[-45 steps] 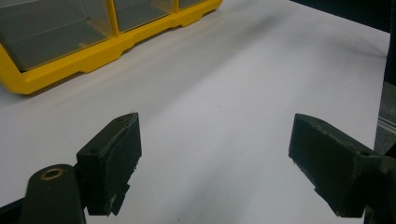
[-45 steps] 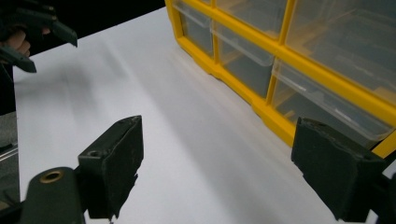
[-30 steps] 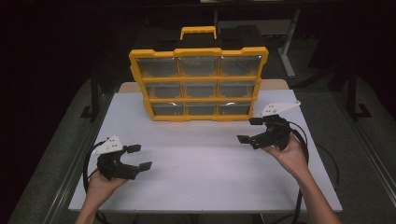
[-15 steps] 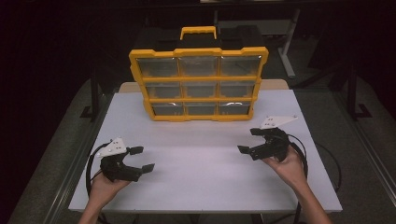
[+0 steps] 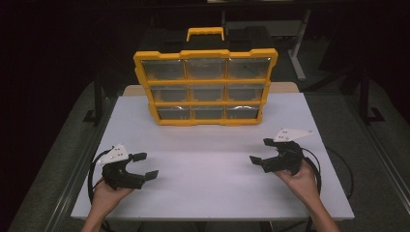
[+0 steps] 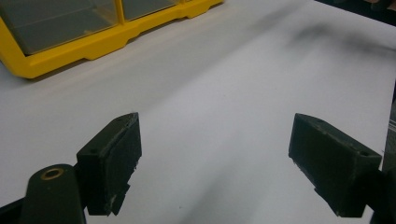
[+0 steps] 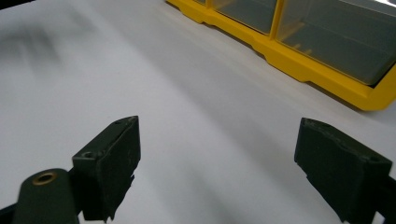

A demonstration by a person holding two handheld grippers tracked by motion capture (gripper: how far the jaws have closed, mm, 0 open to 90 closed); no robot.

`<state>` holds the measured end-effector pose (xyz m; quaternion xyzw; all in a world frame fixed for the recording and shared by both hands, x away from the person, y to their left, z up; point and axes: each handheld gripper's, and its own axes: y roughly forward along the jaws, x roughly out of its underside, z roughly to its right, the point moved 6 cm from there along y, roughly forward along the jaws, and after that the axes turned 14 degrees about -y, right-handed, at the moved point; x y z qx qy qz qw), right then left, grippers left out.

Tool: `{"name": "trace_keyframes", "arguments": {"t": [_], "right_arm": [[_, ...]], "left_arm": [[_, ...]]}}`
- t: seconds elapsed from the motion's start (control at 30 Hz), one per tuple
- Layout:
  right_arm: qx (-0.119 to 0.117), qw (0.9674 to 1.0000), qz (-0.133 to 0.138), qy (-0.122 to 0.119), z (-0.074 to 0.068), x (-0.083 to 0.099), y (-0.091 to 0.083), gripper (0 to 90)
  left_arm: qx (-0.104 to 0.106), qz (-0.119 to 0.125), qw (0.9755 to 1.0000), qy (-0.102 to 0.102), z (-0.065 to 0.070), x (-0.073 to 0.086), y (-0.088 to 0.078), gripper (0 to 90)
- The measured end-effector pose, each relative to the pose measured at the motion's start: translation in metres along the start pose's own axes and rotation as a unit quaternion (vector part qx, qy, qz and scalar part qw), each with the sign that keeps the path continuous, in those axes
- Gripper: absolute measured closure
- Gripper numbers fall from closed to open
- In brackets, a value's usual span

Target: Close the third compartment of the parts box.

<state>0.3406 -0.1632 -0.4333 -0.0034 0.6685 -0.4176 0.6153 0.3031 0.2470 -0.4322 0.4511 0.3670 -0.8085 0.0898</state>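
Note:
A yellow organiser case (image 5: 206,86) with clear-lidded compartments and a handle on top stands on edge at the back of the white table (image 5: 208,145). My left gripper (image 5: 146,165) rests low over the table's front left, held in a hand, open and holding nothing. Over the front right my right gripper (image 5: 261,151) is open and also holds nothing, pointing left. In the left gripper view, the left gripper (image 6: 219,154) has its jaws wide apart over bare table, with the case (image 6: 107,42) ahead at upper left. The right gripper (image 7: 219,158) faces the case (image 7: 303,60) at upper right.
Black cables (image 5: 92,169) loop from each gripper beside the hands. The table's side edges drop to a dark floor with metal frame legs (image 5: 99,92) behind. A wide stretch of white tabletop lies between the two grippers and in front of the case.
My right gripper has drawn back from the case toward the table's front edge and sunk lower. The left gripper has barely shifted. Both stay open.

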Motion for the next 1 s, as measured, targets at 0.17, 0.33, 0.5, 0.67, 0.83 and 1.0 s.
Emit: {"name": "trace_keyframes", "arguments": {"t": [0.17, 0.33, 0.5, 0.67, 0.83, 1.0], "right_arm": [[0.003, 0.9999, 0.002, 0.013, -0.001, 0.009, -0.002, 13.8], [0.006, 0.9998, 0.006, 0.015, -0.001, 0.015, -0.002, 13.8], [0.006, 0.9998, 0.008, 0.018, -0.002, 0.019, -0.002, 13.9], [0.003, 0.9996, 0.009, 0.028, -0.002, 0.024, -0.002, 13.9], [0.003, 0.9995, 0.012, 0.031, -0.002, 0.025, -0.002, 13.9], [0.002, 0.9995, 0.014, 0.030, -0.002, 0.026, -0.001, 13.9]], "left_arm": [[0.000, 0.002, 1.0000, -0.001, -0.001, 0.002, -0.001, 17.2], [-0.001, -0.005, 1.0000, -0.004, -0.003, 0.006, 0.000, 17.4], [-0.001, -0.006, 1.0000, -0.007, -0.004, 0.009, 0.001, 17.4], [0.001, -0.012, 0.9999, -0.005, -0.005, 0.011, 0.004, 17.4], [0.000, -0.013, 0.9999, -0.005, -0.005, 0.011, 0.004, 17.4], [0.002, -0.003, 0.9999, -0.010, -0.006, 0.009, 0.003, 17.4]]}}
